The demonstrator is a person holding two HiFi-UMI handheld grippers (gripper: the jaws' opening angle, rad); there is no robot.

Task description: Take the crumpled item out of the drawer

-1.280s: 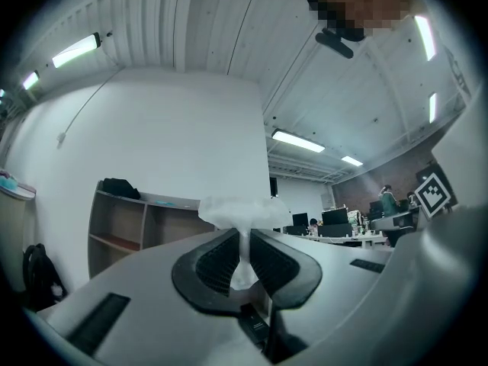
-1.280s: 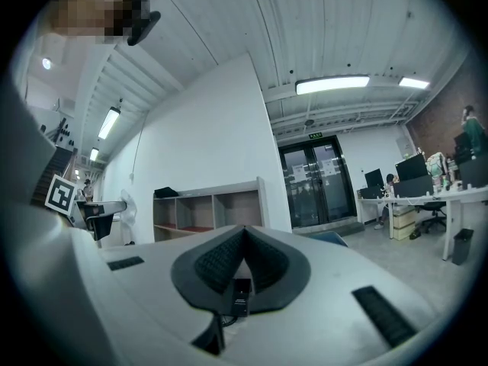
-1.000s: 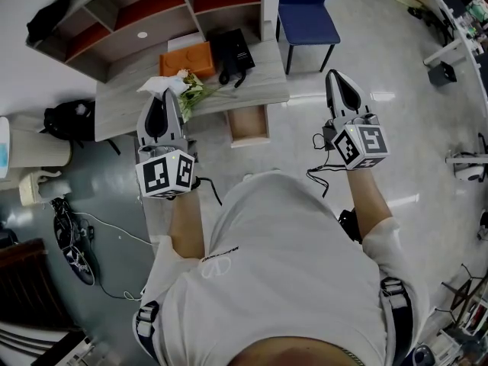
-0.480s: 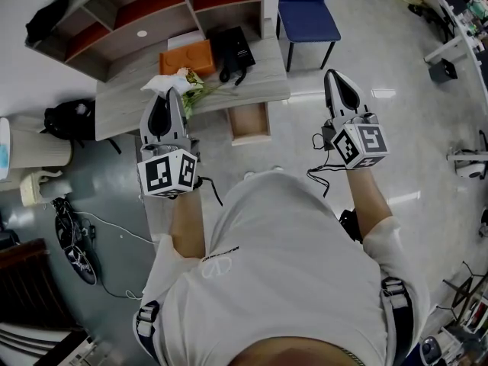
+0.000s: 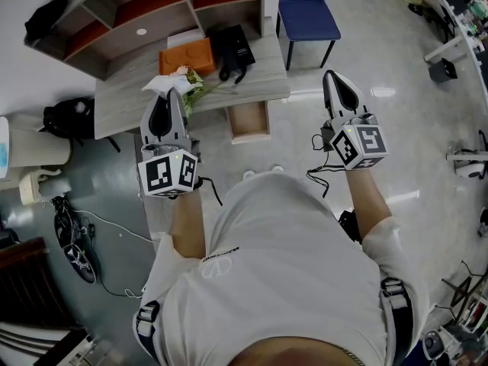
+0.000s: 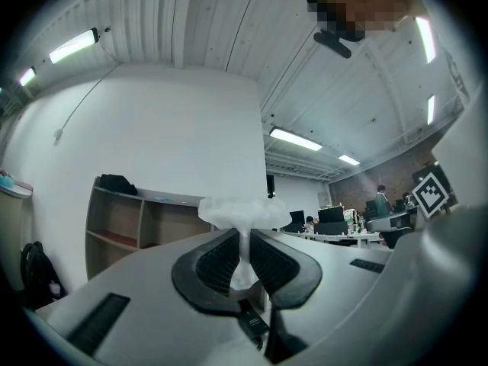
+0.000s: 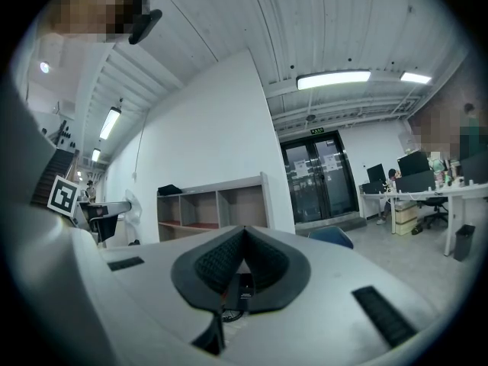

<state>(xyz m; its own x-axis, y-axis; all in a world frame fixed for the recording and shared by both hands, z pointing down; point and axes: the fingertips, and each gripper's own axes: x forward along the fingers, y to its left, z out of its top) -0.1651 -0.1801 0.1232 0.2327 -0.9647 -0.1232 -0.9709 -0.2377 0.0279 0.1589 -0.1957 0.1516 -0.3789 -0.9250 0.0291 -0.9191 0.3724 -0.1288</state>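
While our left gripper [image 6: 244, 239] pinches the crumpled item [image 6: 242, 210], a puffy white wad of thin wrinkled paper, up in the air by the pale wood-grain desk [image 5: 126, 109], our right gripper [image 7: 242, 235] is clamped shut on nothing. Farther out we've got the open wooden drawer [image 5: 248, 122], a flat orange box [image 5: 187, 56] and a blue chair [image 5: 307, 12].

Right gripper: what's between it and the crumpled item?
Head view: the desk's near edge with a green sprig, then bare floor. The left gripper holds the crumpled item.
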